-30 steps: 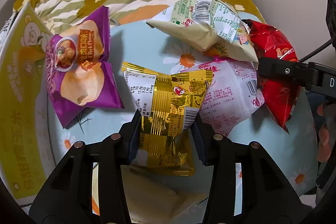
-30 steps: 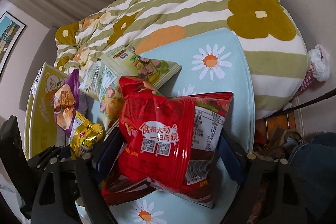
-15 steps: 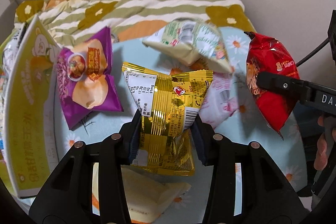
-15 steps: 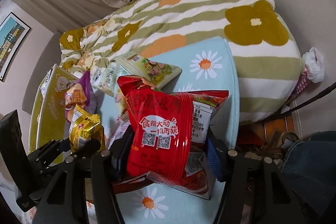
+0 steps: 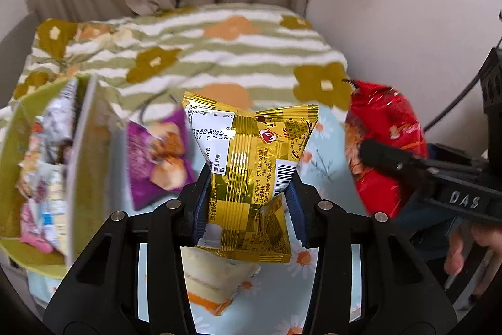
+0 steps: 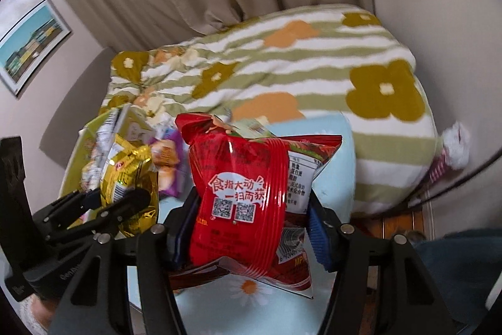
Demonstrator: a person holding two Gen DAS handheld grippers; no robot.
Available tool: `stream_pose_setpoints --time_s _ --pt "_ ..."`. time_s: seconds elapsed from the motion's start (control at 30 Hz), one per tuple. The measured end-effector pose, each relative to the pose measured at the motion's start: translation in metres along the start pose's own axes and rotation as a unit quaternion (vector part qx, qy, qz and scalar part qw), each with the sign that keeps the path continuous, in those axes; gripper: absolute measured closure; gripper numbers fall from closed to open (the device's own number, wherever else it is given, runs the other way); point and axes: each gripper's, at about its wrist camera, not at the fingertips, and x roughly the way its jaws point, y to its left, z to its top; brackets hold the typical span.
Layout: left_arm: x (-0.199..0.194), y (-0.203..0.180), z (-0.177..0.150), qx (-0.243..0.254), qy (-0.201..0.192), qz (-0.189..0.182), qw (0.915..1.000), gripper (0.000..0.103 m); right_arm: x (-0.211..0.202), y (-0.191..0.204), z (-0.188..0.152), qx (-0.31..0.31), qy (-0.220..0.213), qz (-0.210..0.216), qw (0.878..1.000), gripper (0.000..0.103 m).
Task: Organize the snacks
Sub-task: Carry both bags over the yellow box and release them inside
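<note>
A gold foil snack packet (image 5: 251, 146) hangs pinched between the blue pads of my left gripper (image 5: 248, 182), lifted above the table. My right gripper (image 6: 251, 206) is shut on a red snack bag (image 6: 248, 171), also held in the air. In the left wrist view the red bag (image 5: 386, 121) hangs at the right. The right wrist view shows the gold packet (image 6: 128, 171) at the left. An open yellow-green carton (image 5: 84, 165) with several packets inside stands at the left, beside the gold packet.
A purple snack packet (image 5: 157, 153) and a pale cream packet (image 5: 213, 278) lie on the light blue daisy cloth (image 5: 329, 288) below the grippers. Behind is a striped flower blanket (image 5: 219, 52), then curtains. A person's fingers (image 5: 464, 253) show at the right edge.
Both grippers have risen with their packets. The right jaws have squeezed in on the red bag. The table has dropped away, and the carton's open top and the curtains have come into view.
</note>
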Motion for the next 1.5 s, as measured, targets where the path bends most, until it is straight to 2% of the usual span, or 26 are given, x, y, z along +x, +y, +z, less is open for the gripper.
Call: stream_pose_setpoints --time_s 0.23,0.33,0.63,0.8,0.93,1.1,1.17,1.2,1.23,1.27,1.33,1.5 --pt "-0.052 0.056 0.014 -0.044 -0.046 0.037 0.9973 0.061 0.008 0.077 0.026 -0.064 -0.004 0.061 0.996 0.046" --pt "-0.067 0.098 0.011 -0.061 -0.053 0.061 0.9949 0.061 0.022 0.119 0.032 -0.081 -0.006 0.085 0.993 0.046" --pt "-0.083 0.224 -0.002 -0.099 -0.028 0.110 0.9886 0.061 0.079 0.240 0.029 -0.108 0.025 0.137 0.984 0.046" --pt "-0.078 0.291 -0.010 -0.106 -0.002 0.117 0.9874 0.061 0.097 0.288 0.023 -0.112 0.032 0.139 0.983 0.046" --pt "-0.067 0.326 -0.020 -0.110 0.023 0.107 0.9879 0.061 0.108 0.311 0.019 -0.101 0.032 0.126 0.986 0.046" --pt "-0.048 0.352 -0.031 -0.100 0.053 0.084 0.9900 0.060 0.116 0.327 0.009 -0.080 0.031 0.098 0.991 0.046" --pt "-0.041 0.358 -0.037 -0.103 0.071 0.075 0.9894 0.054 0.117 0.329 0.003 -0.072 0.032 0.085 0.993 0.046" --pt "-0.040 0.360 -0.039 -0.104 0.074 0.070 0.9894 0.039 0.117 0.331 0.001 -0.069 0.032 0.079 0.994 0.046" --pt "-0.041 0.361 -0.043 -0.103 0.073 0.065 0.9899 0.011 0.115 0.333 0.000 -0.066 0.031 0.075 0.994 0.046" --pt "-0.045 0.358 -0.045 -0.101 0.067 0.062 0.9907 0.001 0.114 0.334 -0.002 -0.064 0.030 0.070 0.995 0.046" --pt "-0.057 0.358 -0.048 -0.099 0.045 0.056 0.9925 0.000 0.111 0.337 -0.004 -0.065 0.031 0.063 0.995 0.046" --pt "-0.074 0.364 -0.054 -0.118 0.033 0.047 0.9914 0.000 0.105 0.344 -0.006 -0.079 0.030 0.055 0.995 0.046"
